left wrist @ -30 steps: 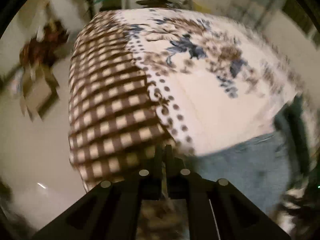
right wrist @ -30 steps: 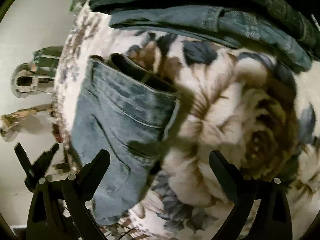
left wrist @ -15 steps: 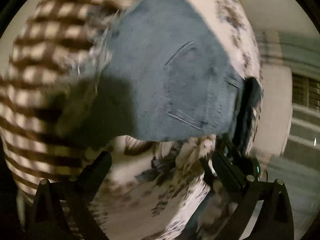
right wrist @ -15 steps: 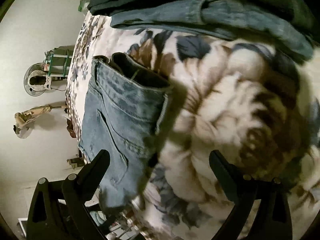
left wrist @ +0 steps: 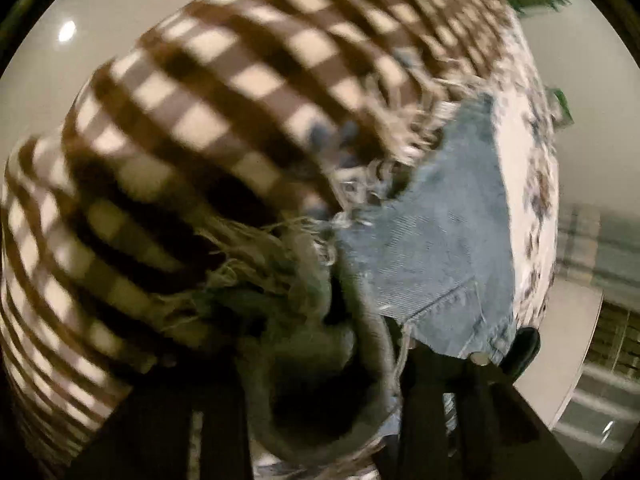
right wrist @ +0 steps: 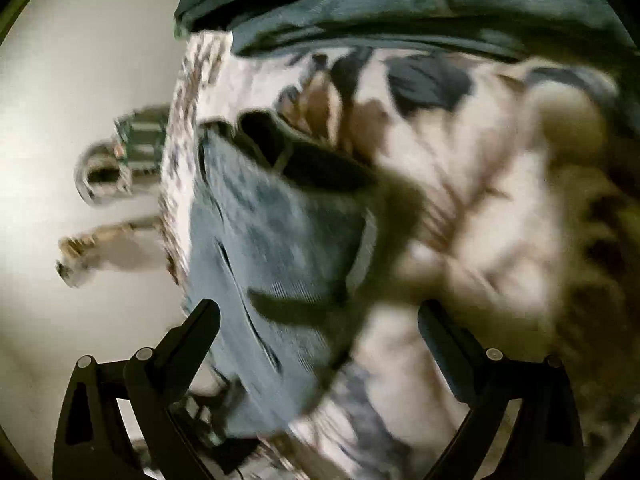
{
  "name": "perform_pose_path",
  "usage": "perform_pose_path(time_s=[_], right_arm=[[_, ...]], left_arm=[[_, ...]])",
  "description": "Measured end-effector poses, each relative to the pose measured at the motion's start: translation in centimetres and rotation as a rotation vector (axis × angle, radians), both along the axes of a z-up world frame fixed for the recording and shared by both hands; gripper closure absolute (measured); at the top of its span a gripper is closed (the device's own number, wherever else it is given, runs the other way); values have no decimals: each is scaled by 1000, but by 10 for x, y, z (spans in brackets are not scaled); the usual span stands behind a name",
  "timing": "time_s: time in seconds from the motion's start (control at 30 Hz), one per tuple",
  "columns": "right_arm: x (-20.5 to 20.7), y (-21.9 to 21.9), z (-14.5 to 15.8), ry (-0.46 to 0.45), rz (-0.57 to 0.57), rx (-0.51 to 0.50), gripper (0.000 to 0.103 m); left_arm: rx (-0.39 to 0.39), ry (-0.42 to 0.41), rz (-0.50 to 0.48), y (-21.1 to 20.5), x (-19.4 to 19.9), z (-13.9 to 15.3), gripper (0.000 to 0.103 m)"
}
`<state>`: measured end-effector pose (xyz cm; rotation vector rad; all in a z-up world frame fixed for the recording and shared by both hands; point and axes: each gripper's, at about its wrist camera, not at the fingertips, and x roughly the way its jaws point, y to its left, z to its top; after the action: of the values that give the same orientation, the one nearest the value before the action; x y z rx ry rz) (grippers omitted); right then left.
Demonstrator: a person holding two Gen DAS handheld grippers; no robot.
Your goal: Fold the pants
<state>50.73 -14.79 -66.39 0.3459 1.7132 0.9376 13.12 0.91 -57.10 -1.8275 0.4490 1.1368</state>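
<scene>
A: Left gripper (left wrist: 324, 364) now down at the frayed hem end of the jeans (left wrist: 440, 240), with bunched cloth lying between the two black fingers (left wrist: 424, 392). Half a second ago: fingers wide apart above the flat denim, nothing between them.

B: Clamped already?

A: Cannot tell. Too blurred, and the cloth hides the tips. Seems to be the start of a grasp for the next fold.

B: And the right gripper (right wrist: 318, 320)?

A: Fingers spread wide, holding nothing, hovering over the waistband end of the jeans (right wrist: 280, 248). Same stance as before, only nearer and more blurred.

B: Where are the jeans lying?

A: On the floral cloth (right wrist: 500, 200), beside the brown checked border (left wrist: 200, 100). Darker folded garments (right wrist: 400, 4) at the far edge. Position on the cloth unchanged; only the hem now gathered up.
</scene>
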Motion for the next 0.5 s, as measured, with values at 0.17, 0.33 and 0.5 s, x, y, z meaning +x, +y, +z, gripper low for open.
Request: perform_pose_path(time_s=[0.17,0.33,0.5], right_arm=[[-2,8,-11,24,-122,12,61],[-29,-18,20,1,-164,40,65],[-78,-60,32,18,-161,1,65]], left_arm=[[67,-14,-131,6,-4,4,79],[176,-27,-295,12,-23,29,79],[224,-61,-360,18,-45,26,77]])
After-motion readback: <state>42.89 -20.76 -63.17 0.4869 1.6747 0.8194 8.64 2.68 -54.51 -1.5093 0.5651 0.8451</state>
